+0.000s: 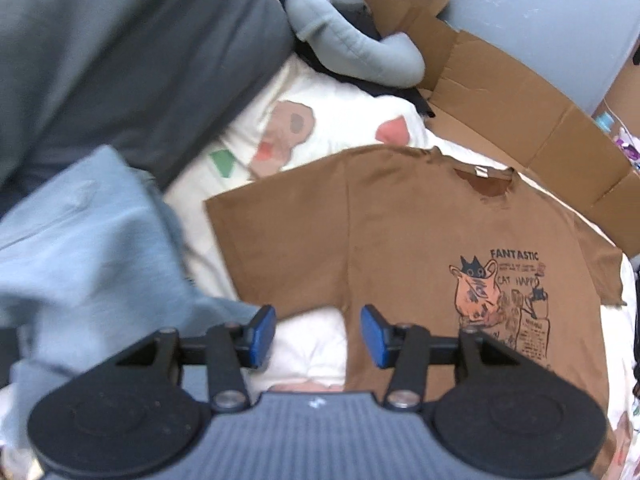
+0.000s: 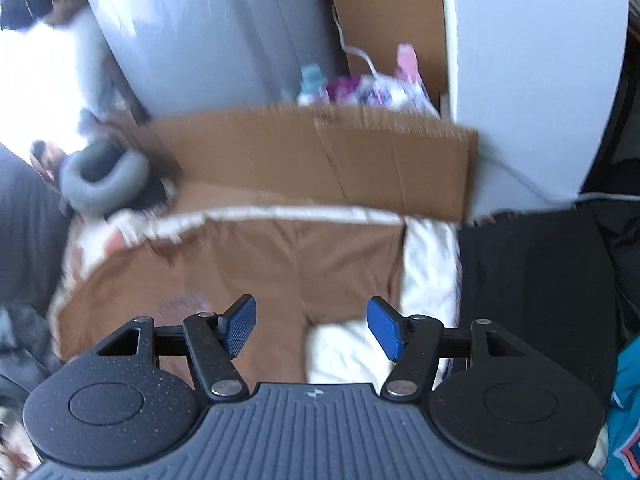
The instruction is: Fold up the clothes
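A brown T-shirt (image 1: 420,232) with a cat print lies flat, front up, on a white patterned bedsheet (image 1: 340,128). My left gripper (image 1: 318,334) is open and empty, above the shirt's left armpit by the left sleeve. In the right wrist view the same brown shirt (image 2: 248,264) shows its right sleeve and side. My right gripper (image 2: 311,330) is open and empty, above the shirt's right armpit where the sheet (image 2: 428,264) shows.
A light blue garment (image 1: 88,248) lies left of the shirt, with a grey cushion (image 1: 120,60) behind. A grey neck pillow (image 1: 352,44) and flattened cardboard (image 1: 520,120) lie beyond the collar. A black garment (image 2: 532,280) and teal clothing (image 2: 628,400) lie at the right.
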{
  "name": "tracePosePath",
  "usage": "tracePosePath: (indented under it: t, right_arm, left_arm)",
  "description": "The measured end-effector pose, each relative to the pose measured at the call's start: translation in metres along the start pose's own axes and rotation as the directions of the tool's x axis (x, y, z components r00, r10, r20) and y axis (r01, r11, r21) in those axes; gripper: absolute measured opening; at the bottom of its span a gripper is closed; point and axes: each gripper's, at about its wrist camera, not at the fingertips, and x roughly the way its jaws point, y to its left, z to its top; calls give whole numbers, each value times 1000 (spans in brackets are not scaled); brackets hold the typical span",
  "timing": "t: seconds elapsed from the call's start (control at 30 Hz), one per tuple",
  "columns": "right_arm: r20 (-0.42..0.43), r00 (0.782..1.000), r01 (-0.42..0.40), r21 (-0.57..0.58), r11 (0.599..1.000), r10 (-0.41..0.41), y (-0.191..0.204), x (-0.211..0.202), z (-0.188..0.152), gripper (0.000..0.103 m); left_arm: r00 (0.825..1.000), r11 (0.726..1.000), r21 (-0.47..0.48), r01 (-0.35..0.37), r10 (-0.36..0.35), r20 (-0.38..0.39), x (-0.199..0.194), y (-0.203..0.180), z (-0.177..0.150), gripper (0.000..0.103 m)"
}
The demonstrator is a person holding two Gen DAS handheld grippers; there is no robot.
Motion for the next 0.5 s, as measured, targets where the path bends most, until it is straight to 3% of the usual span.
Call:
tracePosePath:
  t: [0.2,0.3,0.5]
  right_arm:
    - [41,996,-79,-30,996,80,15,-47,69,68]
    - [59,991,-115,-63,991,119,23,-74,100,69]
    - [62,987,-144,-107,984,151,32,-118,142,74]
  left_arm:
    - [999,991,-133,12,-6,46,-63,11,-2,55]
    - [998,987,-162,0,11,65,-89,11,-3,55]
    - [997,984,-179,-15,29,73,-133,2,-5,70]
